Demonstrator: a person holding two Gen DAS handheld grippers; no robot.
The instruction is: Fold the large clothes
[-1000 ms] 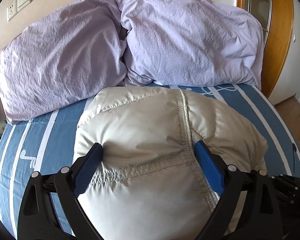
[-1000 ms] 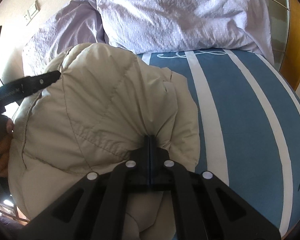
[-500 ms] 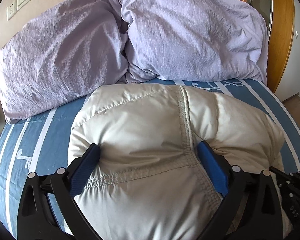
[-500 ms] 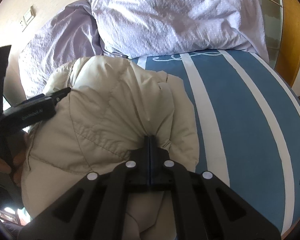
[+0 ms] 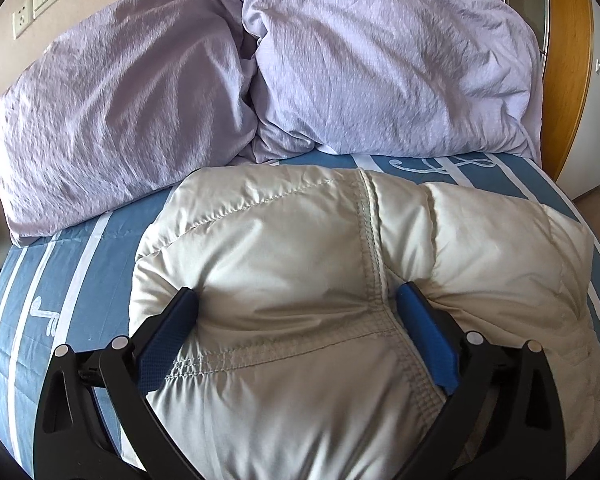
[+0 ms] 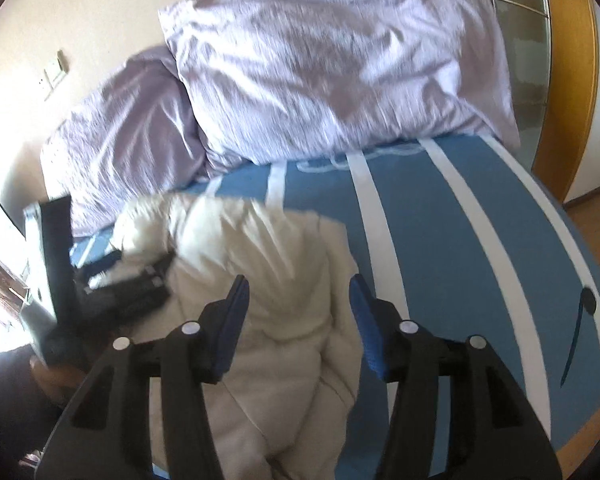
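- Since the earlier frames, the right gripper [image 6: 296, 320] has let go of the jacket [image 6: 268, 320]: its jaws, then pinched on a fold at the jacket's near edge, have just been opening, and they now stand apart above the cloth with nothing pressed between the pads.
- Its view now looks down on the bed [image 6: 480, 260] from higher up, and the picture is blurred.
- Left gripper [image 5: 296, 336]: jaws spread wide, pushed down into the padded jacket [image 5: 300, 280]. A bulge of cloth with a stitched seam swells between the fingers, and the pads touch its sides. This looks like pressing down, not a pinch.
- The cream jacket lies bundled on the blue striped bed, directly under and ahead of both grippers, just short of two lilac pillows [image 5: 260, 80] beyond the fingertips.
- Progress, as a judgement: the jacket appears folded into a compact bundle, so the folding seems late or nearly done. What may remain is flattening and tidying.
- Hard to tell: sleeves and hem are tucked out of sight, and the jacket's near part is cut off under the grippers.
- In the right view, the left gripper [image 6: 132, 284] is a dark smear to the left of the fingers.
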